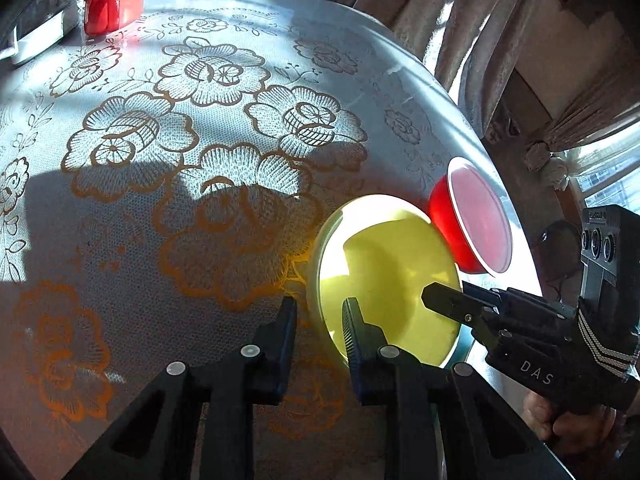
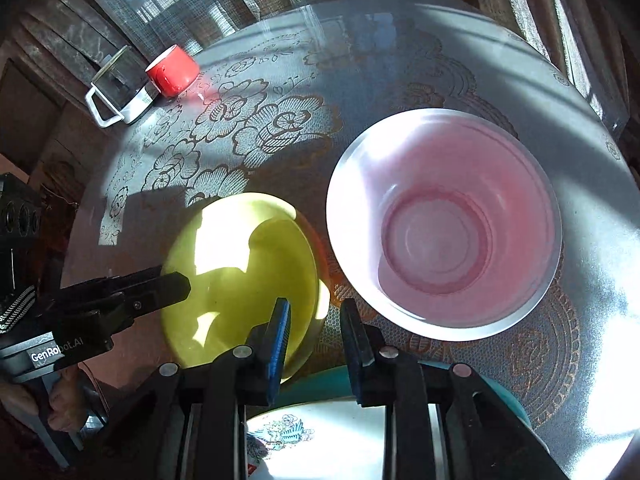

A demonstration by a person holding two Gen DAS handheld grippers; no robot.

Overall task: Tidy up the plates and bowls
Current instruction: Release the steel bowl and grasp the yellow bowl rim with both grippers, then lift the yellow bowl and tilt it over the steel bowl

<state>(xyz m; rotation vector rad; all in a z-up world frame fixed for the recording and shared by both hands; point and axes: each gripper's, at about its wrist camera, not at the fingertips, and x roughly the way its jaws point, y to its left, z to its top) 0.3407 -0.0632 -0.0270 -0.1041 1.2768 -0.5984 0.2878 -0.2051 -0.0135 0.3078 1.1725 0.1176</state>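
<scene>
so i've got both grippers on the yellow bowl (image 2: 240, 276): left gripper (image 1: 320, 320) pinching its near rim, right gripper (image 2: 314, 320) narrowed over the opposite rim. it sits beside the pink bowl (image 2: 440, 224). next, probably lift and nest them.

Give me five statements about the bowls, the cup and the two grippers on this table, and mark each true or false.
1. The yellow bowl sits beside the red bowl, not inside it. True.
2. Both grippers are at the red bowl. False: the left gripper and the right gripper each straddle the yellow bowl's rim, on opposite sides.
3. A red cup stands at the far edge of the table. True.
4. The red bowl holds food. False: it is empty.
5. The table is bare wood. False: a flower-patterned cloth covers it.
</scene>
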